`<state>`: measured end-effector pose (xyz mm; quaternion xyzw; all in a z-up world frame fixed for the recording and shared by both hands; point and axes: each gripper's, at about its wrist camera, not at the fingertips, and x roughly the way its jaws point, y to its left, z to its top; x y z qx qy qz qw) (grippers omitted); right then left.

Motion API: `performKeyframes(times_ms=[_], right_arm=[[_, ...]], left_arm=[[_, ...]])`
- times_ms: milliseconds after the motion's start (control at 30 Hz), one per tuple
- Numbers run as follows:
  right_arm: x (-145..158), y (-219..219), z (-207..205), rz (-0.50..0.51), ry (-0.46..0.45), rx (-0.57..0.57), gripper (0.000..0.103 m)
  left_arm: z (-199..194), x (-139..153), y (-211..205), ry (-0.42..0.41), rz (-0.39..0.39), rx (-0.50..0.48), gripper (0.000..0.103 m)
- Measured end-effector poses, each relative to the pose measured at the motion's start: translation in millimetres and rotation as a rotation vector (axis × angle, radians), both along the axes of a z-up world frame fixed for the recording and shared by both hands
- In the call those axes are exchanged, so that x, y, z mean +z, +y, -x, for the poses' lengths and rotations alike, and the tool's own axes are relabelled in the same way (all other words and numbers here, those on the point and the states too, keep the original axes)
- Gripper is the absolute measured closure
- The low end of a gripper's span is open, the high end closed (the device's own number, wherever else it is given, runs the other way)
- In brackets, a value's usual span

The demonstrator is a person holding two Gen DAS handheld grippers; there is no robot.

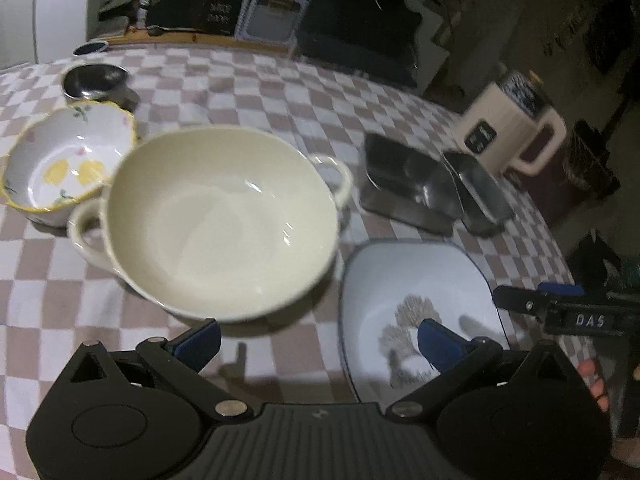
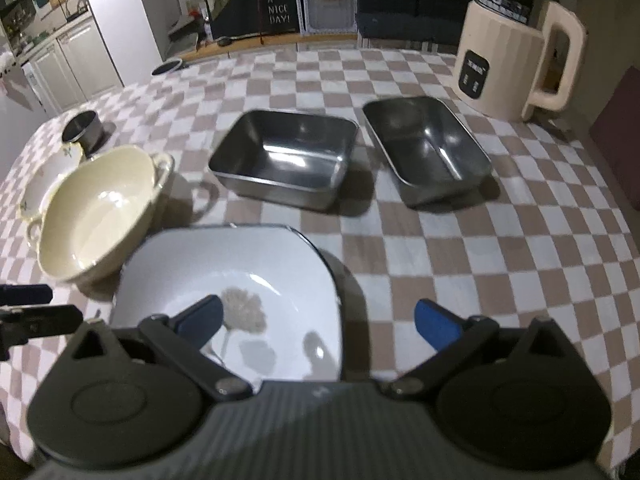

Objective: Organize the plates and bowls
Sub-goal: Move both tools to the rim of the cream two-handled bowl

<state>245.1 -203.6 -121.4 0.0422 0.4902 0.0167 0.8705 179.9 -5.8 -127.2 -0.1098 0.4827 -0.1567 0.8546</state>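
Note:
A cream two-handled bowl (image 1: 224, 220) (image 2: 96, 212) sits on the checkered table. Left of it is a floral bowl with a yellow rim (image 1: 68, 160) (image 2: 48, 176), and behind that a small steel bowl (image 1: 94, 80) (image 2: 84, 128). A white square plate with a grey tree print (image 1: 416, 300) (image 2: 228, 292) lies at the near edge. Two steel rectangular trays (image 2: 284, 160) (image 2: 424, 148) (image 1: 408, 188) stand behind it. My left gripper (image 1: 318, 344) is open and empty, just short of the cream bowl. My right gripper (image 2: 318, 324) is open and empty, its left finger over the plate.
A cream electric kettle (image 2: 516, 52) (image 1: 508, 128) stands at the table's far right. A small dark dish (image 2: 168, 67) (image 1: 91, 47) sits at the far left edge. Furniture and cabinets lie beyond the table.

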Motion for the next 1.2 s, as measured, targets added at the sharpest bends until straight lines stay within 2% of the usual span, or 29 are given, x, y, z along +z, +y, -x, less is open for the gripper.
performKeyframes(times_ms=[367,500,700,800,967,1200], right_arm=[[-2.7,50.7,-47.1,-0.055,-0.089,0.056,0.000],[-1.9,69.6,-65.2,-0.119,-0.140,0.089,0.000],[-6.5,92.8,-90.5,-0.151,-0.165,0.106,0.000],[-12.3,99.6,-104.4,-0.166,-0.129,0.114,0.000],[-17.9,103.3,-115.8,-0.205,-0.126,0.102,0.000],[-20.8,98.9,-129.6,-0.267,-0.170,0.098,0.000]], left_arm=[[-14.4,19.0,62.0,-0.018,0.018,0.160,0.000],[-19.2,19.3,87.8,-0.021,0.030,0.244,0.000],[-32.4,10.8,120.1,0.043,0.048,0.353,0.000],[-35.5,7.2,131.4,0.054,0.066,0.384,0.000],[-41.1,2.0,138.7,0.043,0.085,0.417,0.000],[-46.7,0.6,127.8,0.006,0.005,0.399,0.000]])
